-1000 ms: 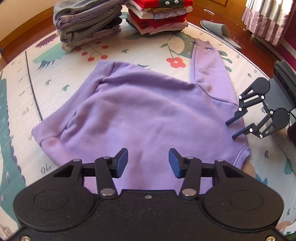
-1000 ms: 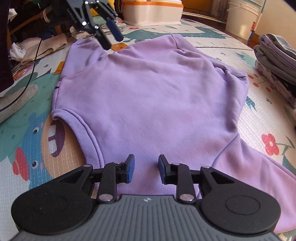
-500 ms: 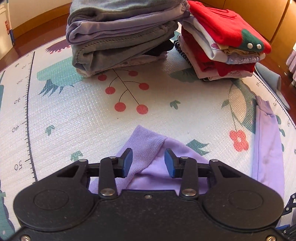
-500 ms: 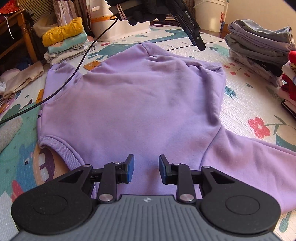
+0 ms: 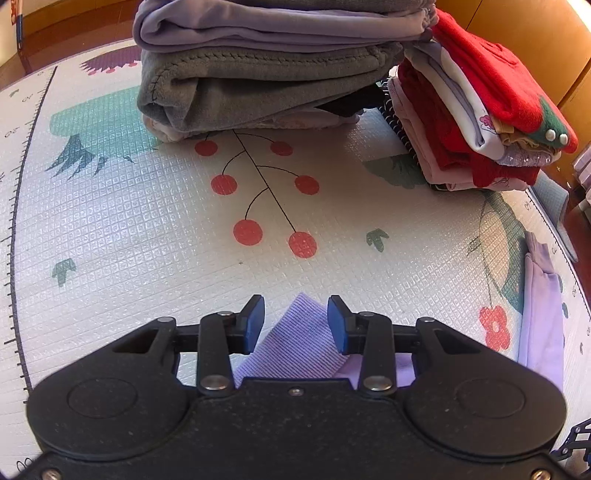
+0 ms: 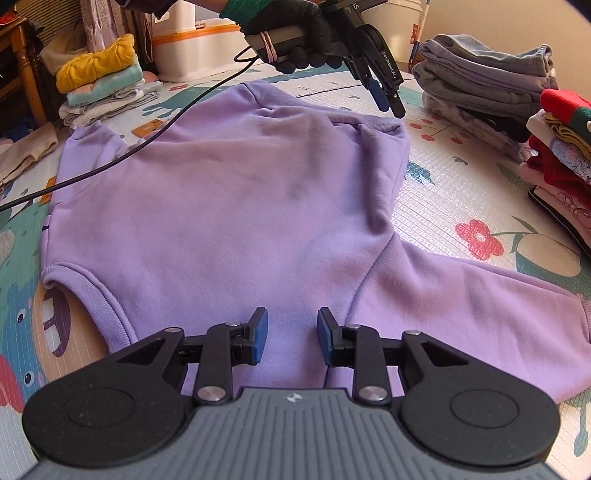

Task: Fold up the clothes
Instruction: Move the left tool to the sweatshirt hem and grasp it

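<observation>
The left gripper (image 5: 296, 320) is hanging spread-fingered over the ribbed corner (image 5: 295, 339) of the lilac sweatshirt (image 6: 236, 206) lying flat on the play mat (image 5: 147, 221), possibly pinching one layer only, while the right gripper (image 6: 291, 334) is hovering unclenched.

A printed play mat (image 5: 147, 221) covers the floor, white and gridded, with red cherries (image 5: 266, 206), a red flower (image 6: 478, 234) and green leaf shapes. A ruler scale runs along the mat's left edge in the left wrist view. Beyond the mat's far edge lies brown wooden floor (image 5: 74, 26), and wooden panels (image 5: 524, 40) rise behind the mat at the upper right. In the right wrist view a wooden chair (image 6: 20, 66) stands past the mat's far left corner, with a white storage box (image 6: 199, 44) beside it along the mat's far side. A pale wall (image 6: 498, 18) stands behind. Warm sunlight falls across the mat.
</observation>
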Available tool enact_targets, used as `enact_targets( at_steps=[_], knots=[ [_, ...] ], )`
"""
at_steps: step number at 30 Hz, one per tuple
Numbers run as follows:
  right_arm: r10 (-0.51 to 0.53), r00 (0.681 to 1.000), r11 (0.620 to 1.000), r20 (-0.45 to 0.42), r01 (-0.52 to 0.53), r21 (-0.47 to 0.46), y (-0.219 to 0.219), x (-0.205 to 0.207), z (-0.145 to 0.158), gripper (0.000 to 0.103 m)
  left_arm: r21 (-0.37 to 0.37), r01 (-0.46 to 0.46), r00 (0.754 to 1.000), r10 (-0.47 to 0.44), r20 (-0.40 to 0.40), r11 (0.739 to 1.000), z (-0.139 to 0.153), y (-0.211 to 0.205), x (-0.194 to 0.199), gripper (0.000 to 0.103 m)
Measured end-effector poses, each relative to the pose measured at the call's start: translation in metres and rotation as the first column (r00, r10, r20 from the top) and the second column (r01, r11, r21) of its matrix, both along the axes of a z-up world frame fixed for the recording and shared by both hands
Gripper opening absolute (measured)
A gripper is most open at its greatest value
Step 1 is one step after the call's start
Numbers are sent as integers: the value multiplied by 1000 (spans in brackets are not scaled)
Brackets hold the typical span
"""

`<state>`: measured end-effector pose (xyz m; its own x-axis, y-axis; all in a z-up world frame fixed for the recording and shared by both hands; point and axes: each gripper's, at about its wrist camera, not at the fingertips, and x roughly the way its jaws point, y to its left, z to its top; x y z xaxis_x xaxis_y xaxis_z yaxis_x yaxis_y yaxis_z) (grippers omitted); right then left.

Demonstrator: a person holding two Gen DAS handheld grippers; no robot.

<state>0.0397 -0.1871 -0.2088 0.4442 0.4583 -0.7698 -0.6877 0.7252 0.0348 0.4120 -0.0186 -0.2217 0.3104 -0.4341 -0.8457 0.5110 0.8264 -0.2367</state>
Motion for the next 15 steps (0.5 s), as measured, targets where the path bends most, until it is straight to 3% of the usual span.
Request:
enact_targets(
  at_steps=[4, 5, 6, 8, 11, 15],
  knots=[
    [1, 1000, 1000, -5, -1, 6, -1, 1, -1, 31, -21, 38, 999, -39, -39, 999, -9, -3, 4, 34],
    [-1, 1000, 1000, -8, 1, 12, -2, 1, -2, 31, -26, 61, 998, -62, -34, 998, -10, -5, 2, 7],
    [-5, 1000, 1000, -12, 5, 20, -3, 2, -2, 31, 6, 91, 996, -91, -5, 996, -9, -11, -3, 0],
    [-12, 1000, 999, -20, 12, 35, -6, 3, -4, 31, 27, 115, 993, -116, 20, 993, -10, -19, -10, 0],
    [-22, 999, 998, -32, 24, 58, -10, 5, -5, 31, 45, 10, 995, -15, 99, 999, -7, -18, -6, 0],
    [-36, 998, 995, -45, 40, 87, -14, 4, -8, 32, 97, -19, 989, 5, 146, 995, -13, -27, -1, 0]
  ],
)
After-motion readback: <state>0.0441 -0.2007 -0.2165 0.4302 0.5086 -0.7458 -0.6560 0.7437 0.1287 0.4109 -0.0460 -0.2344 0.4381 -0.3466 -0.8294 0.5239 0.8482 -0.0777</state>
